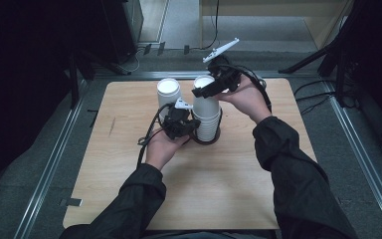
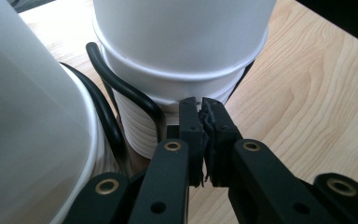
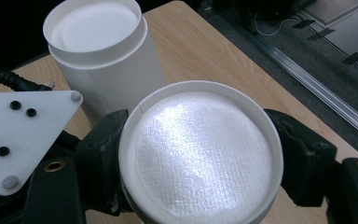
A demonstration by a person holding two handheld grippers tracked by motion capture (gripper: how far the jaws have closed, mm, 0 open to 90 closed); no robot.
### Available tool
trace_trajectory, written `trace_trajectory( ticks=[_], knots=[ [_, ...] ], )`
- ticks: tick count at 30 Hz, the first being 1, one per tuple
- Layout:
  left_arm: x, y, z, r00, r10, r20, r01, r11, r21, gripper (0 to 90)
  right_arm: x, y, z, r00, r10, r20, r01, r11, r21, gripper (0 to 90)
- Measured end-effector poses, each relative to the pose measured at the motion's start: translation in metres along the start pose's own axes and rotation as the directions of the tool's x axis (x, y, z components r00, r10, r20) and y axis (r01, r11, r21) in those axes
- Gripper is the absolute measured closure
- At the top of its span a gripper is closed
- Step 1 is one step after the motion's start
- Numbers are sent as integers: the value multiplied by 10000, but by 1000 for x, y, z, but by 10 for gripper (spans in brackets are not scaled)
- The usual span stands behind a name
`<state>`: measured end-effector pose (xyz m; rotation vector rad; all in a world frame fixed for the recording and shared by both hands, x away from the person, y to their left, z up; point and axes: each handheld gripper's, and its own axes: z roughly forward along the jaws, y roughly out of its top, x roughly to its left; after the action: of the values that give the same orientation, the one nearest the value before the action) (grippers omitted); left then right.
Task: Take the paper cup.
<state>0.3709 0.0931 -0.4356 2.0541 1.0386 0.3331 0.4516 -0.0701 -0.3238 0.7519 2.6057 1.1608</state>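
Wooden table (image 1: 129,199), person seated at the near edge, dark sleeves, a gripper in each hand.

Stack of white paper cups (image 1: 207,117) stands upside down near the middle of the table, inside a dark ring (image 1: 206,141) on the board. A second white cup (image 1: 169,94) stands upside down just beside it, to the left.

Right gripper (image 1: 206,89): up at the top of the stack. In the right gripper view its two jaws sit on either side of the top cup (image 3: 200,163), pressed against the rim; it is grasping that cup. The second cup shows behind it.

Left gripper (image 1: 191,129): low, at the base of the stack on its left side. In the left gripper view the jaws are clenched together, pads (image 2: 191,135) touching, tips right at the lower rims of the stack. Whether a rim edge is pinched between them cannot be told; the view is too close. Its black cable (image 2: 126,93) curves against the cups.
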Motion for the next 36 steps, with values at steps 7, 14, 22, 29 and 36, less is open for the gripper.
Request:
trace_trajectory(
  ticks=[7,14,22,29,36],
  knots=[
    [0,-1,1,9999,75,81,-76,10000,46,855,-3,11,-17,9995,231,-235,-236,9995,-205,267],
    [2,-3,-1,9995,152,265,-153,9999,15,824,1,33,-61,9992,8,-390,-37,9972,-748,268],
    [-4,-4,-4,9970,490,603,-496,9987,87,741,13,41,-108,9996,-146,-241,130,9975,-689,268],
    [-6,-6,-15,9919,866,928,-897,9955,297,580,18,13,-130,9995,-163,-269,148,9983,-562,267],
    [-7,-9,-26,9840,965,1495,-990,9950,92,483,22,-16,-126,9990,104,-431,-114,9997,-223,267]
  ],
)
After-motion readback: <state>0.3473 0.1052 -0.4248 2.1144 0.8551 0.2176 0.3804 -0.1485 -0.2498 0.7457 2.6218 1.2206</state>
